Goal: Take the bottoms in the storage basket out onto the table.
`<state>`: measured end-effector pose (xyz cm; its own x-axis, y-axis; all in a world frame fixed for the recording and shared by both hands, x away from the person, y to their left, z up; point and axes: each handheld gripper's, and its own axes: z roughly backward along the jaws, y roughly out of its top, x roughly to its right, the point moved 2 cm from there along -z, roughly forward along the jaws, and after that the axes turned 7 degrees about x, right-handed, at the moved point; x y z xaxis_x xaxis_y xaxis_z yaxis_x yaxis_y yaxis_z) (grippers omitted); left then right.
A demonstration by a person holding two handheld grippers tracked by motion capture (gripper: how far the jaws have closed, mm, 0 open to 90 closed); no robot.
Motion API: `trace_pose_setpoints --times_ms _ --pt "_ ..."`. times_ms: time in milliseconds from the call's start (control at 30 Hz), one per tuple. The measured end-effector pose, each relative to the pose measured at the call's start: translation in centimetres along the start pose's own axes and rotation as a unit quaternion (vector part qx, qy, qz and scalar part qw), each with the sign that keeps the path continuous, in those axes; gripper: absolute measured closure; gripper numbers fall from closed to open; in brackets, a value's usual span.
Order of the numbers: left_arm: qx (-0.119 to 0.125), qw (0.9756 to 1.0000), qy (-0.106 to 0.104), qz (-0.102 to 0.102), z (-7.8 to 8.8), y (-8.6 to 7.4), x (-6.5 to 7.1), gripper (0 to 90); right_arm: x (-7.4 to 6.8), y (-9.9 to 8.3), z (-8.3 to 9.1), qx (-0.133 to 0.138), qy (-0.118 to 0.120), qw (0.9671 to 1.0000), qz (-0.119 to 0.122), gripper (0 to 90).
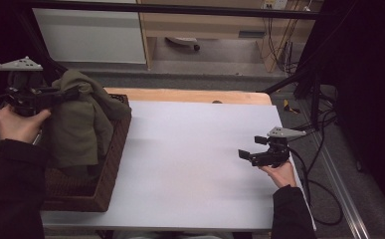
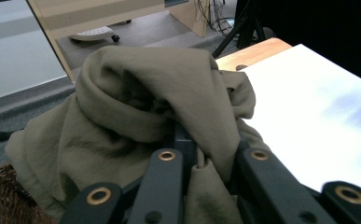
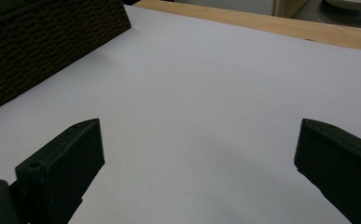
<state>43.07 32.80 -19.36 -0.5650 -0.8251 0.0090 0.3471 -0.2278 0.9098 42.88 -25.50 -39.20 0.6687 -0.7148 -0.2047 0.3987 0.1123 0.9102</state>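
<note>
At the left of the frame the left gripper (image 1: pixel 55 97) is clamped on a bunched fold of the olive cloth (image 1: pixel 80 124) hanging over the wicker basket (image 1: pixel 108 174), soft, light and floppy, while the right gripper (image 1: pixel 252 152) waits with jaws apart.

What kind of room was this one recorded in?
Probably a lab or workshop recording station: a white-topped table inside a black metal frame, loose black cables on grey floor, plain light wooden furniture behind.

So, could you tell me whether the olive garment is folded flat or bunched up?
Bunched up. The olive garment hangs in rumpled folds from the left gripper, shut on it above the wicker basket, its lower part down inside.
</note>
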Motion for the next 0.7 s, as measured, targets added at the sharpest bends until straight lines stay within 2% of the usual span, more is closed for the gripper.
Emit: trace_pose_setpoints --times_ms 433,700 --pt "0.003 0.9998 -0.01 -0.014 -0.6 1.4 1.5 82.6 0.0 0.1 0.1 0.005 -0.001 1.0 -0.001 2.3" --pt "0.004 0.9997 -0.019 -0.015 -1.2 2.1 2.3 82.5 0.0 0.1 0.1 0.004 0.0 1.0 0.001 2.3"
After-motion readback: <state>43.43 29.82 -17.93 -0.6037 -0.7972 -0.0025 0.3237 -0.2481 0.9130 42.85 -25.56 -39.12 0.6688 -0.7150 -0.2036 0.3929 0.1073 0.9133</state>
